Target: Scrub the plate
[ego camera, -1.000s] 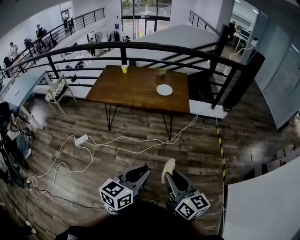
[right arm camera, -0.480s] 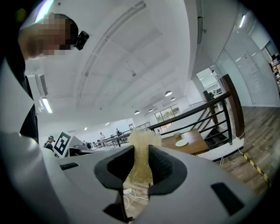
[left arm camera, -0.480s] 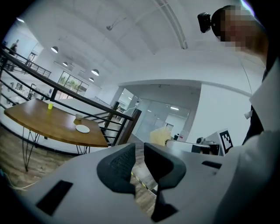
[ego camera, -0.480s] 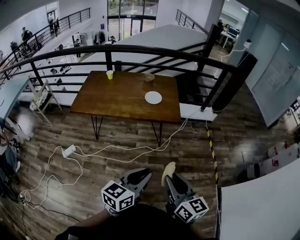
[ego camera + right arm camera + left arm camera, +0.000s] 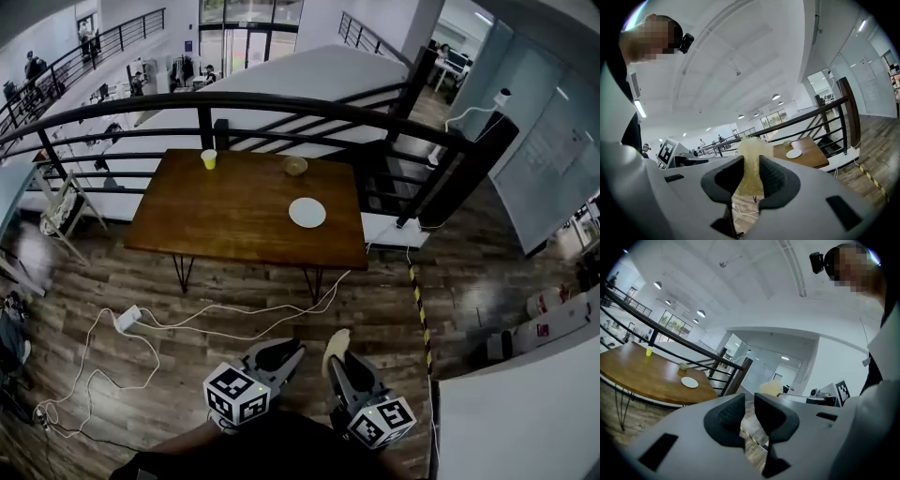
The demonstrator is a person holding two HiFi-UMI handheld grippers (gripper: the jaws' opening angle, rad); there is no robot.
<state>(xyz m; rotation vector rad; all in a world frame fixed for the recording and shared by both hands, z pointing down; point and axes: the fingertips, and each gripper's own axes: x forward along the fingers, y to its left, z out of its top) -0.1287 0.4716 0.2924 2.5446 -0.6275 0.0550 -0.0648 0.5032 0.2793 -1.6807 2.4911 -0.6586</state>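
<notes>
Far ahead, a white plate [image 5: 307, 212] lies on a brown wooden table [image 5: 234, 220]; it shows small in the left gripper view [image 5: 689, 382] and the right gripper view [image 5: 793, 153]. Both grippers are held low, close to the person's body, well short of the table. My right gripper [image 5: 336, 364] is shut on a pale yellow sponge [image 5: 336, 344], which sticks up between its pads [image 5: 752, 164]. My left gripper [image 5: 281, 354] is beside it, jaws nearly together with nothing between them [image 5: 749, 414]. The sponge [image 5: 771, 388] also shows beyond the left jaws.
A yellow cup [image 5: 208, 159] and a small bowl [image 5: 296, 166] stand at the table's far edge. A black railing [image 5: 281, 101] runs behind the table. White cables and a power strip [image 5: 127, 319] lie on the wood floor. Yellow-black tape [image 5: 418, 314] and a white counter [image 5: 516, 403] are at the right.
The head view has shifted: the table and plate now sit lower and more to the left in it. Both grippers keep the same pose, the sponge still in the right one.
</notes>
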